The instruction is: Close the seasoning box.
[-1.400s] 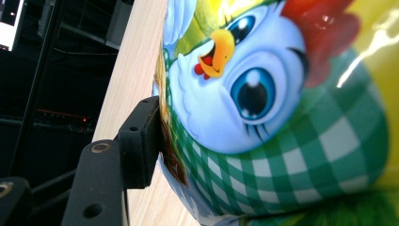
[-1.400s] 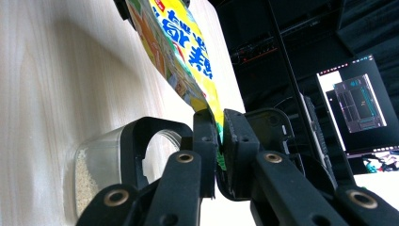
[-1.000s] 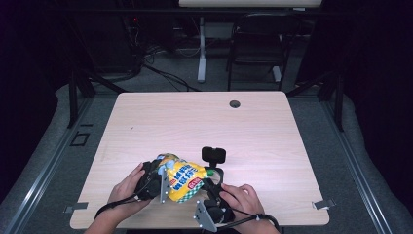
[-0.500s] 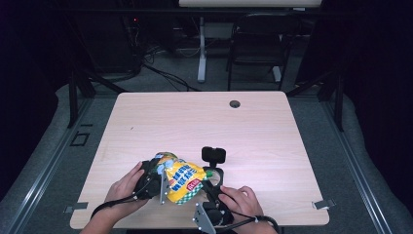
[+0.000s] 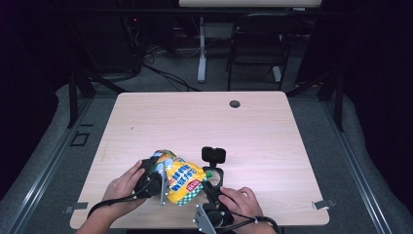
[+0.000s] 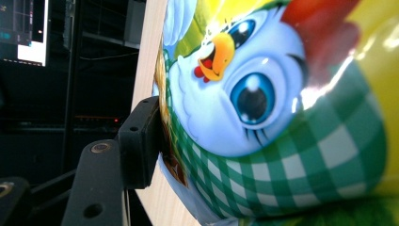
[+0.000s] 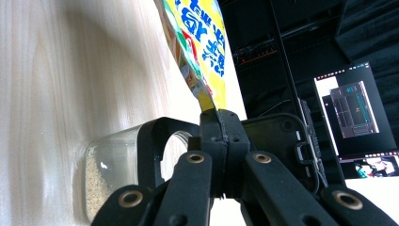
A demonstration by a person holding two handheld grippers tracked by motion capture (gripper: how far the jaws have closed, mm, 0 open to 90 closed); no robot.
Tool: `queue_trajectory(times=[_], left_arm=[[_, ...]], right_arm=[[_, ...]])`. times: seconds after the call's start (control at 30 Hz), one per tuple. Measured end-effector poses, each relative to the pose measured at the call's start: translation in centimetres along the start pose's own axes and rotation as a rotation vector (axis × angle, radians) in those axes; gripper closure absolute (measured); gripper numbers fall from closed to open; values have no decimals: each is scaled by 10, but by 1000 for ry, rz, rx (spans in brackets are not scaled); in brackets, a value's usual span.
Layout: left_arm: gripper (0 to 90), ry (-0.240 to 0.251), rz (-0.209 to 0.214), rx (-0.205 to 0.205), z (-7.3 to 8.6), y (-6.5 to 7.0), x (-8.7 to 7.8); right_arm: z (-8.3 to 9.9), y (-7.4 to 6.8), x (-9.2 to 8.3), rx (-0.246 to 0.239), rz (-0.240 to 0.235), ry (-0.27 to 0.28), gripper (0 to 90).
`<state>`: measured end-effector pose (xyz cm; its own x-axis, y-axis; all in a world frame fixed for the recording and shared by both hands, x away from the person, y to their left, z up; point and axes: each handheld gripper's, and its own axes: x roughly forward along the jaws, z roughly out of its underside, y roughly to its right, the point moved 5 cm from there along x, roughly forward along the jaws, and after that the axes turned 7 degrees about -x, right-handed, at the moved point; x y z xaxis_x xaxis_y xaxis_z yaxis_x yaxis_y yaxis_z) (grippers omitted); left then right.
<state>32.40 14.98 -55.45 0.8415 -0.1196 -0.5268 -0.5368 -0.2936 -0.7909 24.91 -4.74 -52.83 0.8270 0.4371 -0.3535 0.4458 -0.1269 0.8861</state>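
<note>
The yellow bag (image 5: 182, 181) with the cartoon chick is held up off the table (image 5: 272, 141), close to its near edge, a bit left of the middle; two grippers share the job. The left gripper (image 5: 155, 181) has its jaws wide around the fat body of the bag, pads pressing its sides, so it cannot flop. The right gripper (image 7: 219, 123) has its jaws squeezed fully together on a thin corner of the bag; this looks like a grip for pulling the bag open or tipping it. A glass jar (image 7: 113, 169) with a black clip lid sits just beside the bag, likely waiting to be filled.
</note>
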Motion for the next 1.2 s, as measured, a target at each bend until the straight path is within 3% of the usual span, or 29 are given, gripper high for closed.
queue_trajectory(times=[0.57, 1.2], left_arm=[[413, -25, -45, 75, -2, -3, -3], [414, -31, -69, 114, -6, -7, -5]], right_arm=[[3, -7, 2, -11, -1, -7, 900], [5, -9, 4, -4, 3, -6, 900]])
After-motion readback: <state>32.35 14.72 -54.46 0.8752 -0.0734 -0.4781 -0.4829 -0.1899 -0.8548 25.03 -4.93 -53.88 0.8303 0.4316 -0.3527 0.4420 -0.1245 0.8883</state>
